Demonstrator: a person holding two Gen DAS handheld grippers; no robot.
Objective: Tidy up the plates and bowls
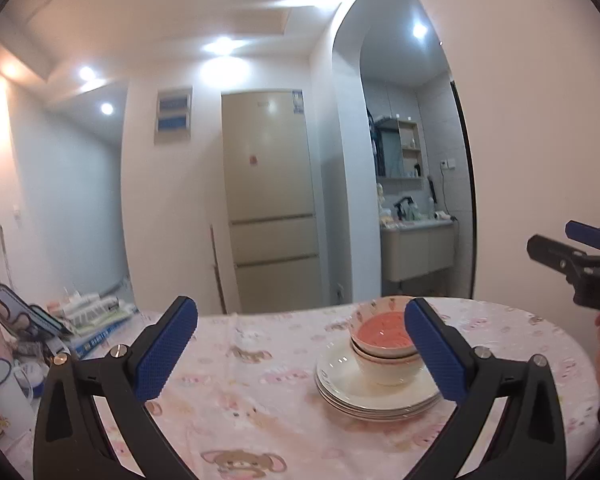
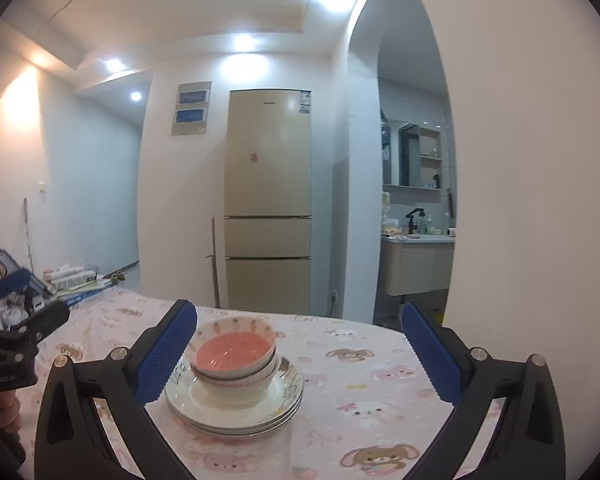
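Observation:
A stack of white plates (image 1: 352, 392) (image 2: 284, 396) rests on the table with its pink cartoon cloth (image 1: 252, 380) (image 2: 360, 380). Nested bowls (image 1: 384, 344) (image 2: 236, 356) sit on the plates; the top bowl is pink inside. My left gripper (image 1: 300, 344) is open and empty, and the stack lies ahead behind its right finger. My right gripper (image 2: 300, 350) is open and empty too, with the stack ahead by its left finger. Each gripper shows at the edge of the other's view: the right gripper (image 1: 580, 256) and the left gripper (image 2: 16, 312).
Books and boxes (image 1: 92, 316) (image 2: 76, 280) pile up at the table's left end beside a white mug (image 1: 0, 392). A beige fridge (image 1: 272, 200) (image 2: 268, 200) stands behind the table. An arched doorway to a washbasin (image 1: 416, 248) opens at the right.

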